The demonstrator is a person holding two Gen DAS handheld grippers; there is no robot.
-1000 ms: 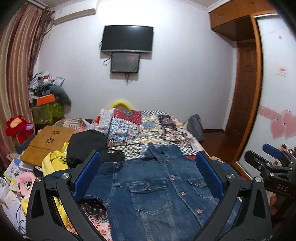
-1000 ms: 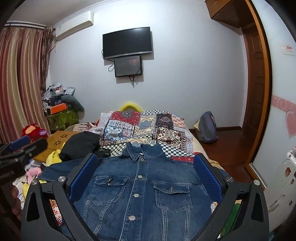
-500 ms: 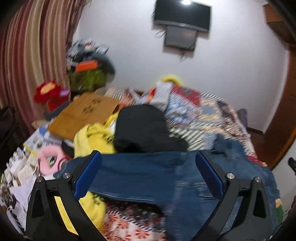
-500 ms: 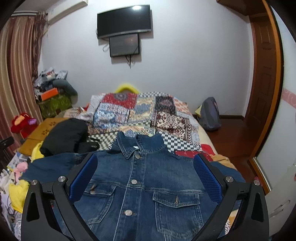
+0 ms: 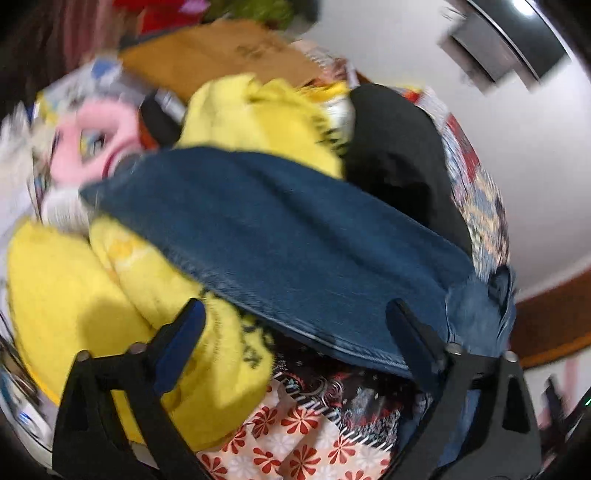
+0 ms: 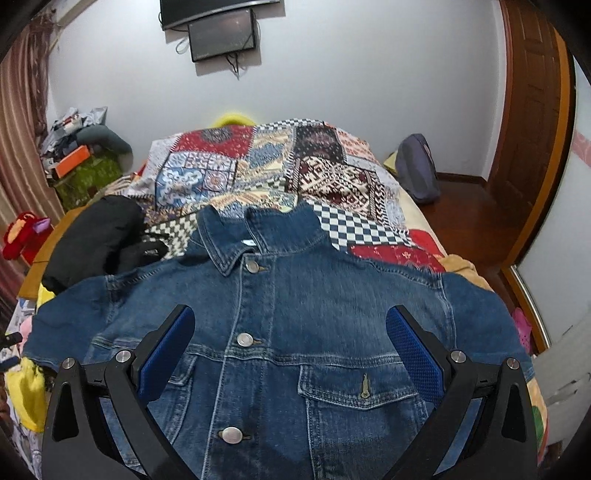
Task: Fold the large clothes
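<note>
While the denim jacket (image 6: 295, 332) lies buttoned, front up, on the patchwork bedspread (image 6: 280, 166), the left gripper (image 5: 295, 321), jaws apart and just narrowing, frames its sleeve (image 5: 280, 236); the right gripper (image 6: 291, 328) hangs released over the chest.

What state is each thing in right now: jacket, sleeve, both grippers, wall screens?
Jacket: spread flat on the bed, front up, buttoned, collar toward the wall.
Sleeve: stretched out over the yellow clothes, unfolded.
Left gripper: jaws open, just been closing a little, over the sleeve's edge, not gripping.
Right gripper: jaws open, above the jacket's chest, holding nothing.
Screens: dark.
</note>
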